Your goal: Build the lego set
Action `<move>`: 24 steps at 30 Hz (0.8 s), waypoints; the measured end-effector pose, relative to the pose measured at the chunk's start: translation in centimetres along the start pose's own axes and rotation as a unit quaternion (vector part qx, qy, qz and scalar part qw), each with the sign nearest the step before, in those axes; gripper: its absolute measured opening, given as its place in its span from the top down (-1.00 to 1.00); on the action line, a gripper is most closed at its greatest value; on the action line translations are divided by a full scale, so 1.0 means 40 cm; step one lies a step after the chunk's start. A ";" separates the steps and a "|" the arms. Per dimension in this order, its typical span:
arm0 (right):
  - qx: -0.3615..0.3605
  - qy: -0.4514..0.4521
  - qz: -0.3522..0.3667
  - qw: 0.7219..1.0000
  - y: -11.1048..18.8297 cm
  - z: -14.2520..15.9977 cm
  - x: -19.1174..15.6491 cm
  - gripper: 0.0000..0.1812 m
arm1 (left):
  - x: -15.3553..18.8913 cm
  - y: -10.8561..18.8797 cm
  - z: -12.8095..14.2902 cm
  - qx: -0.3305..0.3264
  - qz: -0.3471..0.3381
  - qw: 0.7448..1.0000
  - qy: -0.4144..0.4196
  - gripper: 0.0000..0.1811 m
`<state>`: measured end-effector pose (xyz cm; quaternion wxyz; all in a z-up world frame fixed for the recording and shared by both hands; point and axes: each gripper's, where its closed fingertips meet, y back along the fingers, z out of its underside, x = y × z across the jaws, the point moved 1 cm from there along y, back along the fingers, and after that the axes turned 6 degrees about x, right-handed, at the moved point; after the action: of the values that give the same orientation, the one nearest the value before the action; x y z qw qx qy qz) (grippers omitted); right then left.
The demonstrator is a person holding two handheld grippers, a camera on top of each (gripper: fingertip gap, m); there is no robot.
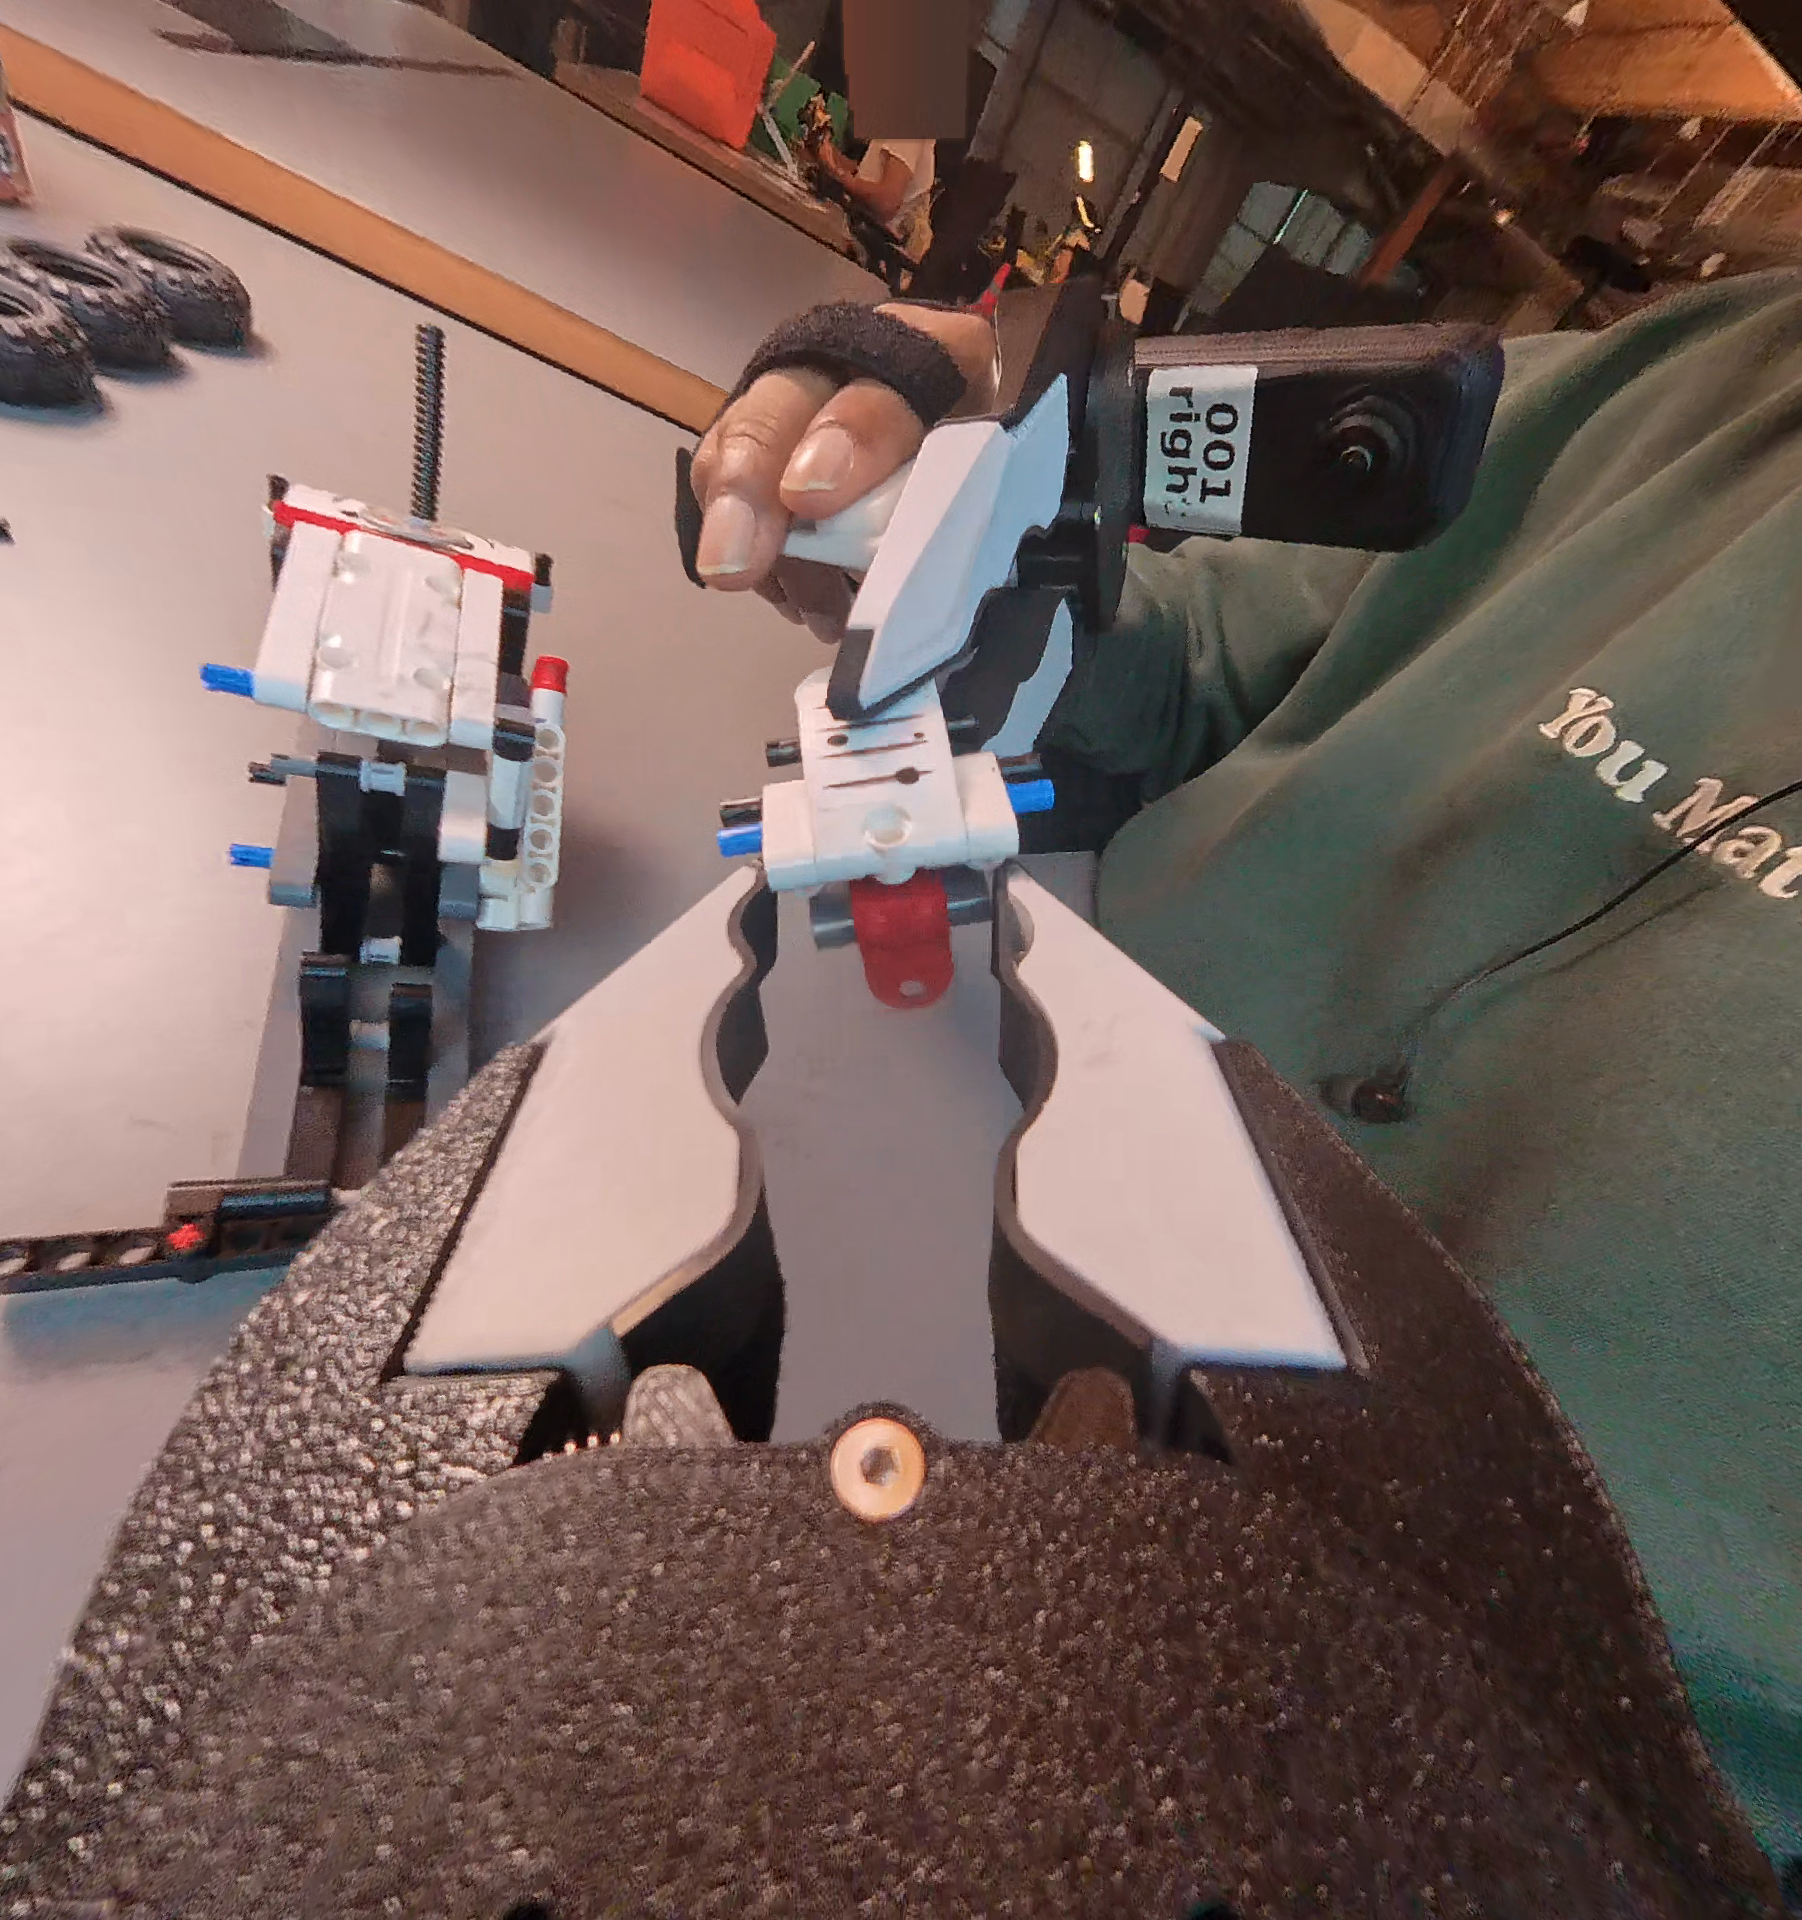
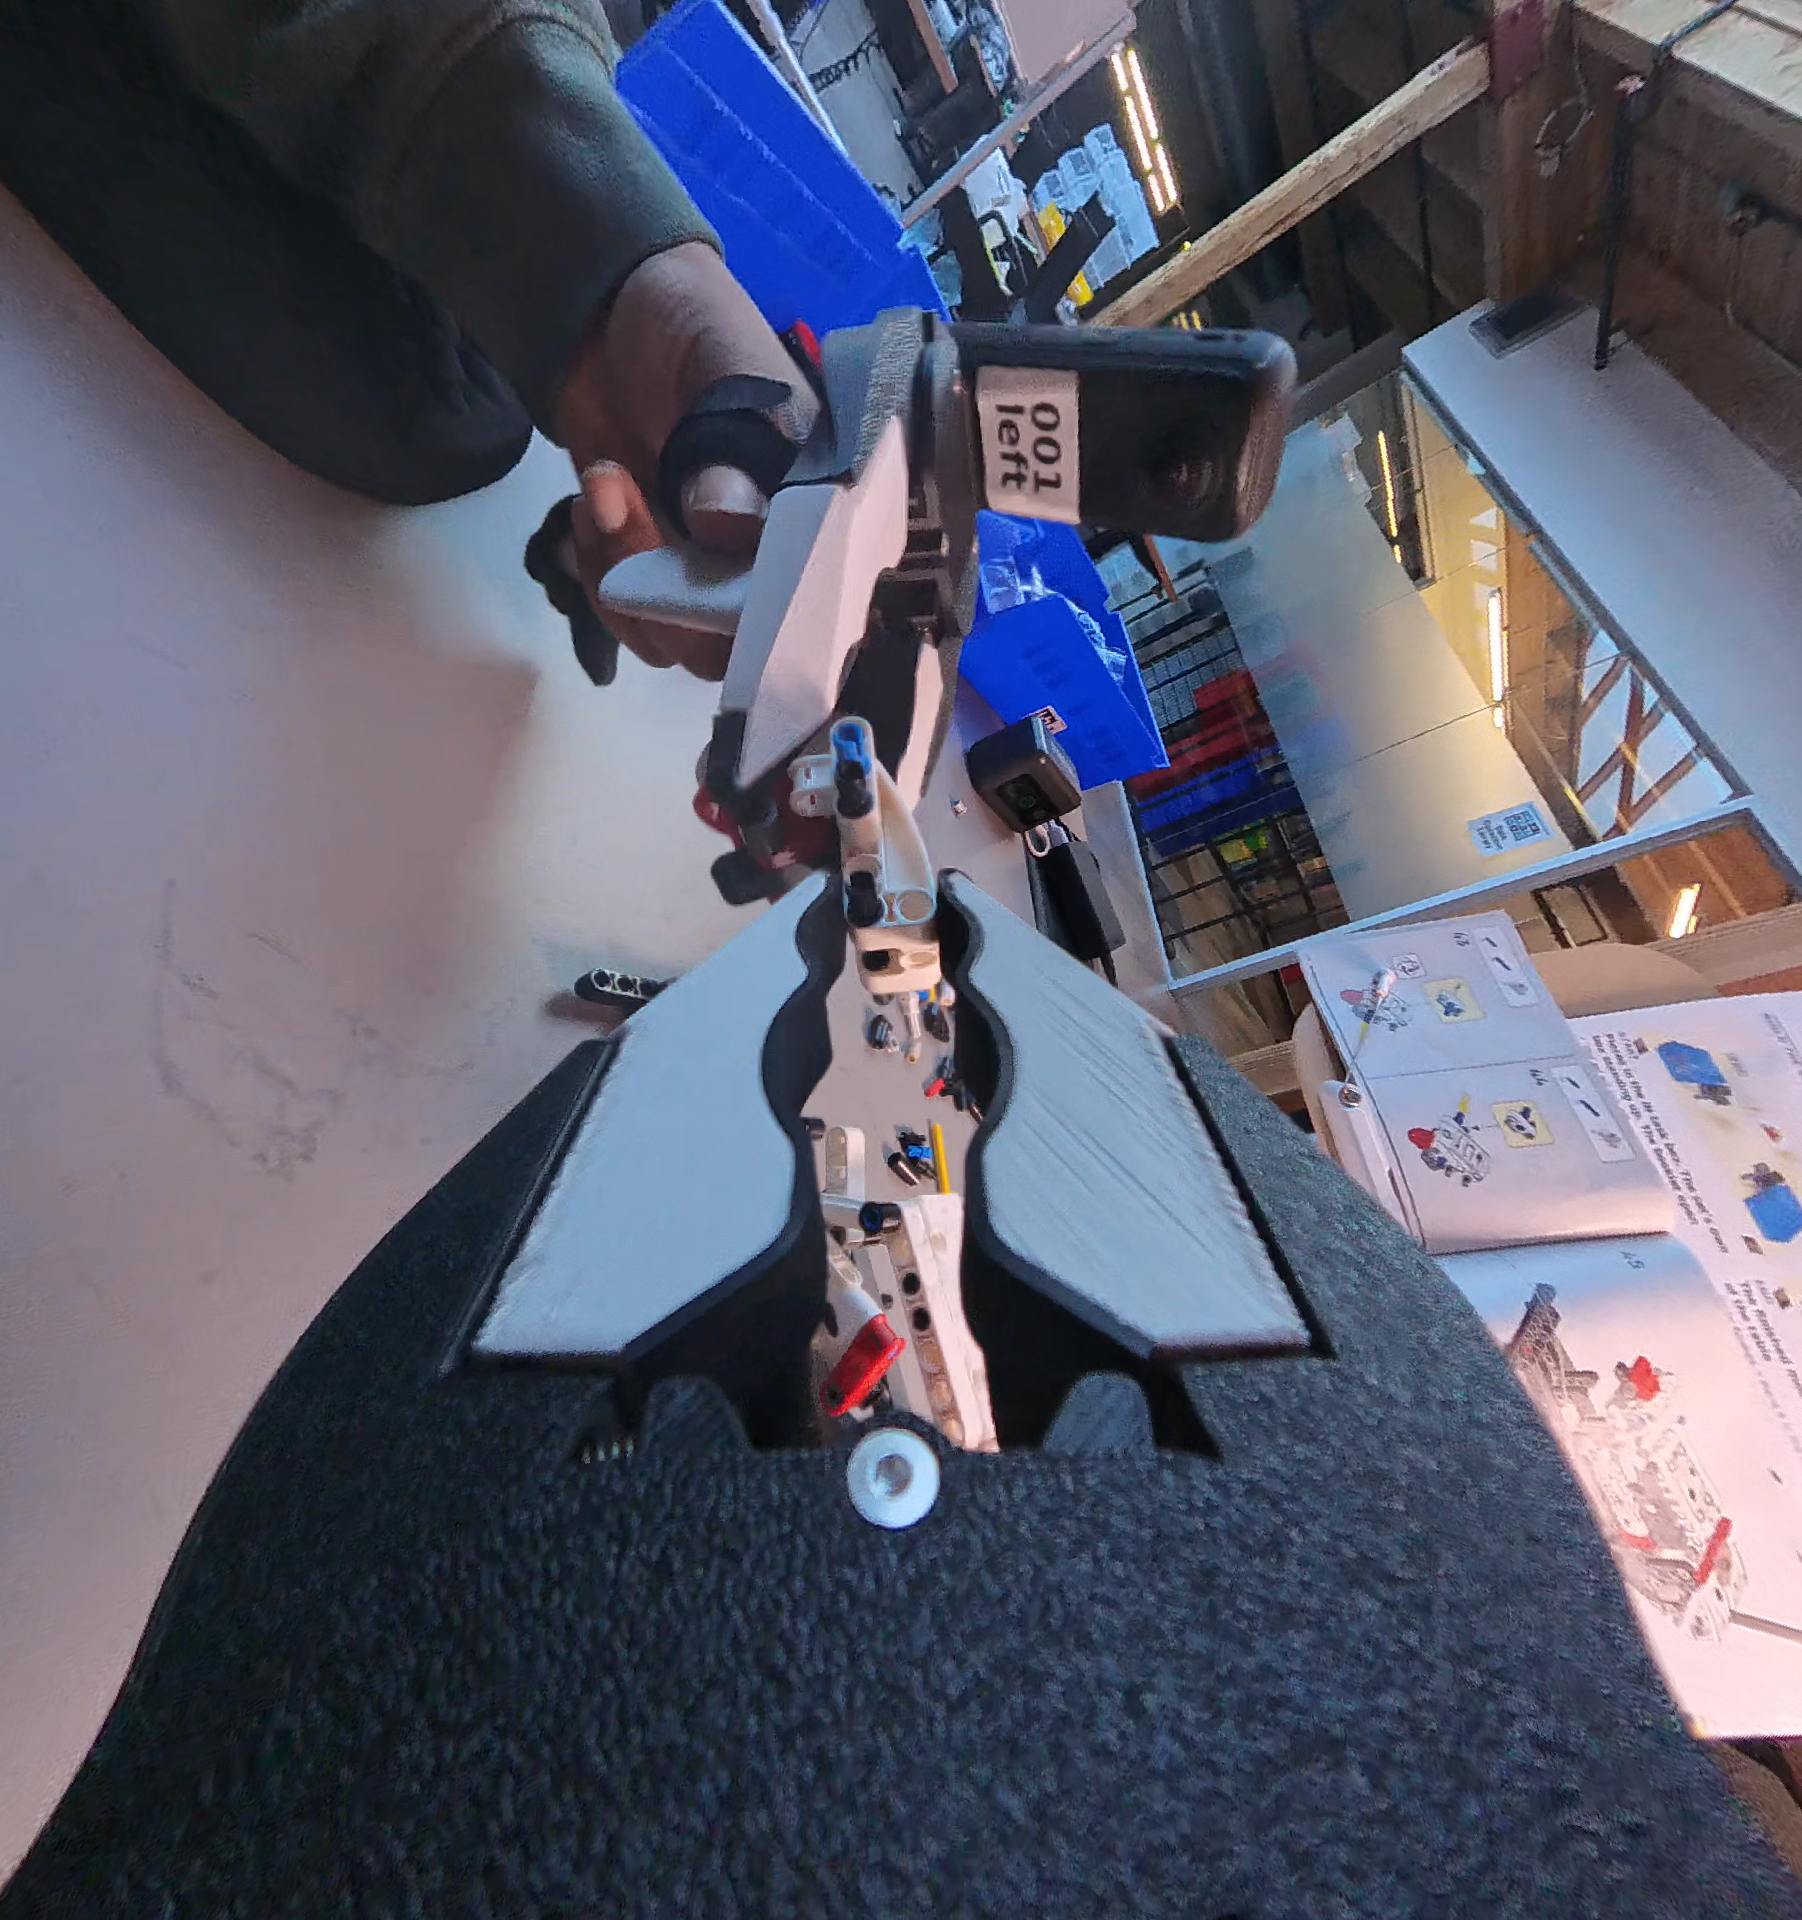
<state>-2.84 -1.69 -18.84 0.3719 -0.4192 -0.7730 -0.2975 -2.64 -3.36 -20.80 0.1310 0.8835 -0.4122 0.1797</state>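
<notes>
Far left on the counter [image 1: 97, 987]: a row of black tyres [image 1: 76, 301], well apart from everything in hand. Nearer the middle, the main model [image 1: 398, 707], white over black, lying flat with a black spring rod standing up at its far end; a loose black beam [image 1: 138, 1247] just beside its near end.

Right of that and lifted clear of the counter: the small white subassembly [image 1: 886, 821], pinched from both ends. Left gripper [image 1: 881, 894] below, fingers [image 1: 627, 1143] spread about halfway, tips closed against the dark grey and red foot of the piece. Right gripper [image 1: 855, 696] above, reaching down, tips clamped on the white top.

Same hold from the right wrist view: left gripper [image 2: 772, 790] beyond, right gripper [image 2: 892, 914] nearly closed, fingers [image 2: 668, 1143] squeezing the white curved panel of the subassembly [image 2: 876, 862]. Loose parts [image 2: 918, 1143] scattered on the counter underneath; open instruction booklet [image 2: 1499, 1122] far right.

Long axis running straight from one gripper to the other, blue and black pins sticking out crosswise. Probably either a pressing together along that axis or a carry leftward to the main model, which lies on the left gripper's side.
</notes>
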 end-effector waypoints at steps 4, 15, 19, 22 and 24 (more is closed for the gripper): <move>-0.011 -0.054 0.034 0.998 0.010 0.025 0.043 0.82 | -0.015 0.009 -0.013 0.006 -0.062 0.995 -0.081 0.39; -0.001 -0.217 -0.021 0.976 0.009 0.038 0.031 0.82 | -0.048 -0.014 -0.042 -0.045 -0.189 0.936 -0.292 0.57; 0.017 -0.208 -0.071 0.976 0.026 0.032 0.003 0.80 | -0.021 -0.016 -0.036 -0.077 -0.153 0.933 -0.317 0.59; 0.012 -0.205 -0.093 0.974 0.033 0.041 -0.017 0.79 | -0.023 -0.021 -0.015 -0.123 -0.140 0.923 -0.337 0.60; -0.003 -0.200 -0.091 0.976 0.030 0.054 -0.022 0.79 | -0.034 -0.022 -0.007 -0.138 -0.142 0.918 -0.343 0.60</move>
<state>-2.18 0.17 -20.59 0.1801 -0.3988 -0.8659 -0.2423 -2.83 -1.77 -21.19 0.1267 0.9132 -0.3233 -0.2132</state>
